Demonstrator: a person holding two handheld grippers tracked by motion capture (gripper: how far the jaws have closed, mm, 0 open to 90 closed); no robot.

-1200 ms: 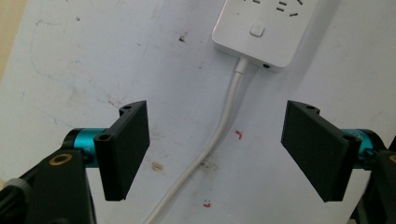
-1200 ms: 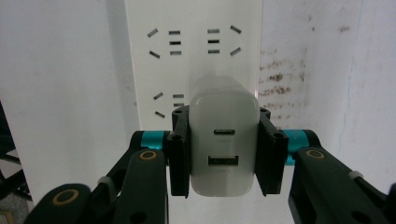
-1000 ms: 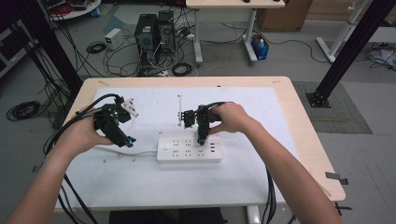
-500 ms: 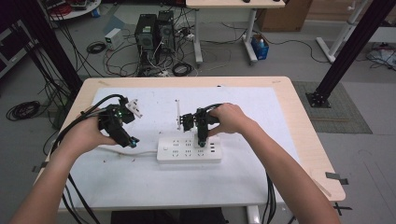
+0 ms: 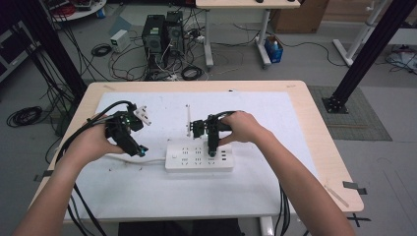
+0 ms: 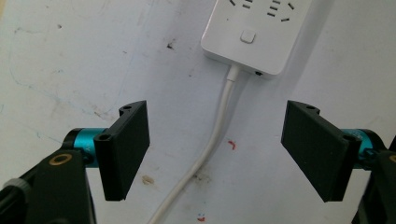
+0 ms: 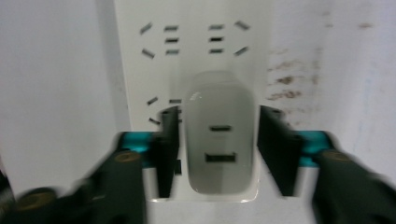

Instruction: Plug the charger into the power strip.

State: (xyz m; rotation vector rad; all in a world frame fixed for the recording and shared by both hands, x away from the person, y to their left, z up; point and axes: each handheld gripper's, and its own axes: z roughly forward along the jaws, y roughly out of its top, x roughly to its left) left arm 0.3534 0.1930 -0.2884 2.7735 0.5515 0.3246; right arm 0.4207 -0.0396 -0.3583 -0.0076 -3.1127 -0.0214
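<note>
Right gripper (image 7: 217, 154) view: jaws straddle a white charger (image 7: 219, 140) seated in the power strip (image 5: 198, 156), narrow gaps either side. Left gripper (image 6: 217, 149) view: jaws spread wide over the strip's cord (image 6: 212, 140). High view: strip mid-worktop (image 5: 295, 105).

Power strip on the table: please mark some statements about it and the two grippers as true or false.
1. The left gripper has its jaws wide apart over the white cable. True.
2. A white charger sits between the right gripper's jaws. True.
3. The power strip is black. False: it is white.
4. The left gripper clamps the cable. False: the cable lies free between the open jaws.
5. The strip's button lies near the cable end. True.
</note>
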